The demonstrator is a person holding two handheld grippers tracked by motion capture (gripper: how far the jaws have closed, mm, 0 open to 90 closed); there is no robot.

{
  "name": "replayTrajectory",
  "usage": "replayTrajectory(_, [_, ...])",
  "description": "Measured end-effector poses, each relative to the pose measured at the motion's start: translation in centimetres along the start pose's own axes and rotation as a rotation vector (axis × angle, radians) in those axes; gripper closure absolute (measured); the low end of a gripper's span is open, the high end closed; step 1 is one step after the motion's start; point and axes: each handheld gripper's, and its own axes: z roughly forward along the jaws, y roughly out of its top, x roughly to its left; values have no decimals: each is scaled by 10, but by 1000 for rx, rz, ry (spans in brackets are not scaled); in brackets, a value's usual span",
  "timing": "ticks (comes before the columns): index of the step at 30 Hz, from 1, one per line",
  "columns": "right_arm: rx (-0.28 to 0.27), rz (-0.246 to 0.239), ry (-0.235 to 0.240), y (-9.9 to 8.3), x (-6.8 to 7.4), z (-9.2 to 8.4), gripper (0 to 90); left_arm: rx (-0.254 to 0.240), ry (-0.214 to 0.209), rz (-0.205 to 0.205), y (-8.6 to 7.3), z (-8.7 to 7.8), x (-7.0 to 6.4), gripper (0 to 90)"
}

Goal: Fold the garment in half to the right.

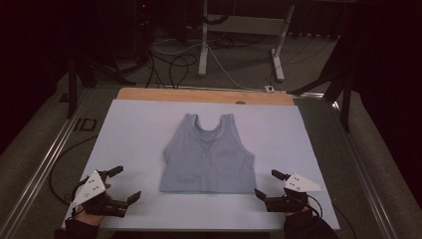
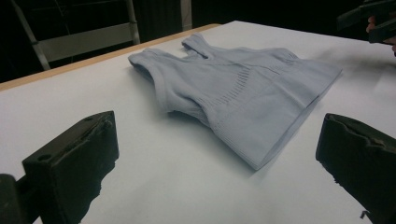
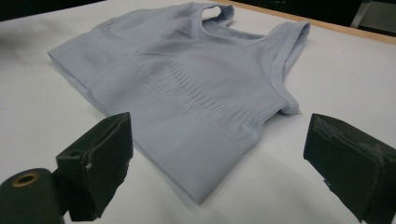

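A light grey-blue sleeveless crop top (image 1: 209, 154) lies flat in the middle of the white table cover (image 1: 134, 129), straps toward the far side, hem toward me. My left gripper (image 1: 124, 184) rests near the front left corner, jaws wide apart and empty, a short way left of the hem. My right gripper (image 1: 268, 183) sits at the front right, open too, just off the hem's right corner. In the left gripper view the top (image 2: 243, 88) lies ahead between the jaws. The right gripper view has the top (image 3: 187, 79) close ahead, its hem corner nearest.
A wooden table edge (image 1: 204, 95) runs along the far side. Metal rails (image 1: 45, 164) flank the table. Beyond it stand a white desk frame (image 1: 239, 35) and loose cables (image 1: 174, 64) on the carpet.
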Motion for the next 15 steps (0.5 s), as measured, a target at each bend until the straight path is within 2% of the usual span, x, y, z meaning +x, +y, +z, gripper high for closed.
replayTrajectory(10, [36,-27,-1,5,8,3,74,7,-22,3,1,1,-1,0])
replayTrajectory(15, [21,-10,2,4,7,2,74,7,-29,19,2,2,-3,0])
